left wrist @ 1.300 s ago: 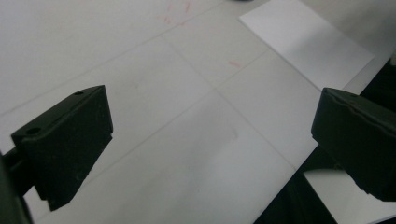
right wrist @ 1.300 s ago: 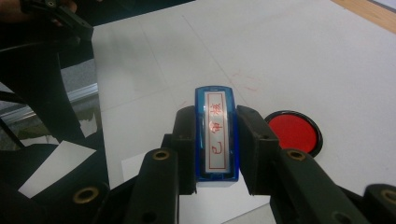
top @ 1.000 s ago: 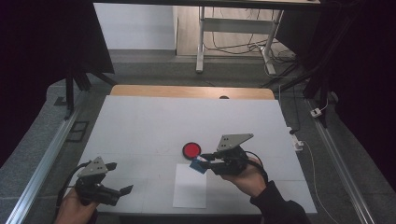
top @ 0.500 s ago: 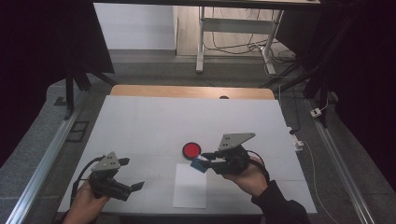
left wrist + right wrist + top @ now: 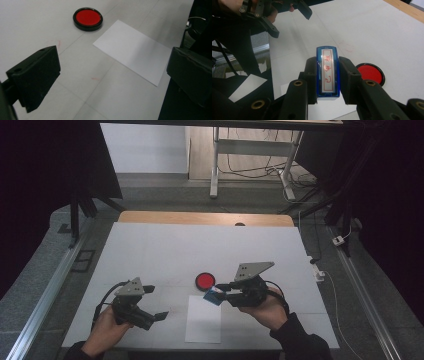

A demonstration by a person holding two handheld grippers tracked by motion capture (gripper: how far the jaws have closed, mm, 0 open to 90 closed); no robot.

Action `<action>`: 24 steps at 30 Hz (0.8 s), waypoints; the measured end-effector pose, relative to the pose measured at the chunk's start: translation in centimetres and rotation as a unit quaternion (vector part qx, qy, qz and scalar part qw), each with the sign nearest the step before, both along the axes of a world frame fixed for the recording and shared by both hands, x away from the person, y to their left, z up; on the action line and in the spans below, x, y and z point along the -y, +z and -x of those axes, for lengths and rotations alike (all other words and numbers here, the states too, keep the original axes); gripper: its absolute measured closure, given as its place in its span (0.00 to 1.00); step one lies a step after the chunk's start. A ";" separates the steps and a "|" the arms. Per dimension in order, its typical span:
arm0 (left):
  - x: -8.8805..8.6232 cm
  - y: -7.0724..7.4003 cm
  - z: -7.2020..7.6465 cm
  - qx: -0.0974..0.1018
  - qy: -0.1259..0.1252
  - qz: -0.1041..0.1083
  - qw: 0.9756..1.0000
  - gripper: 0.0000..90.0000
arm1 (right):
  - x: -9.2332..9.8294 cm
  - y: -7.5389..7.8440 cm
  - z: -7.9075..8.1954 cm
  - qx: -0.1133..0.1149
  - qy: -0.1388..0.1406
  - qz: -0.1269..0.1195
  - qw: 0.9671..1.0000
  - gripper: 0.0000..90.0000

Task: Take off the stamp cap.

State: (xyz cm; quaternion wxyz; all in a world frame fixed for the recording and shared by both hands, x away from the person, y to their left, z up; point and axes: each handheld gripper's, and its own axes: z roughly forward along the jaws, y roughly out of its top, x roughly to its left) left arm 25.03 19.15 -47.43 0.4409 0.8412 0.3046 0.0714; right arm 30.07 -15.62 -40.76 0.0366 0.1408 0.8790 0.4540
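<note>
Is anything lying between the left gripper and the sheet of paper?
No. In the left gripper view, bare white table runs from the open left gripper to the paper.

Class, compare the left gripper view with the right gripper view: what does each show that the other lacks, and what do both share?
Left gripper view alone: its own open tongs over bare table, nothing between them.

Right gripper view alone: the right tongs shut on a blue stamp with red characters on its label, the wooden table edge, and the other hand farther off.

Both: the red ink pad, the white paper sheet and the white table.
</note>
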 end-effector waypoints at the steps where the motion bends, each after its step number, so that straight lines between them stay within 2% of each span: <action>1: 0.2 0.0 -0.1 0.001 -0.003 0.000 1.000 0.00 | 0.0 0.0 0.0 0.000 0.000 0.000 1.000 0.78; 11: 2.6 0.6 -1.3 0.010 -0.008 -0.007 1.000 0.00 | -0.1 0.2 -0.1 0.000 0.005 -0.005 1.000 0.78; 19: 4.9 0.9 -2.0 0.019 -0.032 -0.019 0.999 0.00 | 0.0 0.2 -0.3 0.002 0.003 -0.004 1.000 0.78; 24: 6.3 1.3 -2.5 0.023 -0.046 -0.017 0.999 0.00 | 0.0 0.4 -0.3 0.006 0.008 -0.006 1.000 0.78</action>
